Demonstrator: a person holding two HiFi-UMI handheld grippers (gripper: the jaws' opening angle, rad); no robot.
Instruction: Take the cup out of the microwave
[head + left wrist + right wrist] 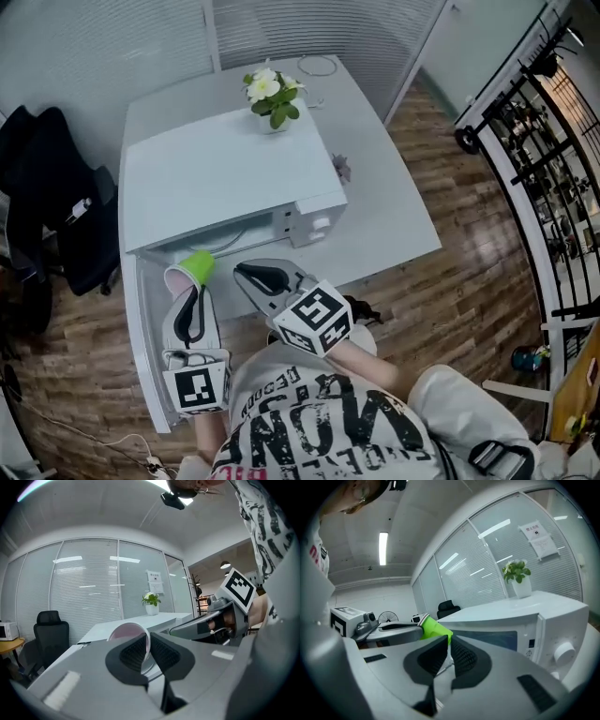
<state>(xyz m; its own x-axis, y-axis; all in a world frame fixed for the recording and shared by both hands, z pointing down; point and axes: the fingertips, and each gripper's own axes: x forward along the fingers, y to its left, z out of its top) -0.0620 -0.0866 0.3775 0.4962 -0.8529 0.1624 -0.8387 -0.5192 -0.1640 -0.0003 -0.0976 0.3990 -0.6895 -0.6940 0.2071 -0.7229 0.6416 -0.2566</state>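
Observation:
A green cup [197,265] with a white rim lies tilted in front of the open white microwave [225,178], outside its cavity. My left gripper [190,286] is shut on the cup's rim. In the left gripper view the pads pinch the cup [126,631] wall at the left gripper [146,641], and the pale pink inside faces me. My right gripper [251,274] hangs just right of the cup, shut and holding nothing. In the right gripper view the cup [433,629] shows beyond the closed tips of the right gripper [450,651], with the microwave [525,630] front to the right.
The microwave door [145,356] is swung out to the left, beside my left gripper. A potted plant [270,96] stands on top of the microwave. The white table [384,206] stretches to the right. A black office chair [56,216] stands at the left.

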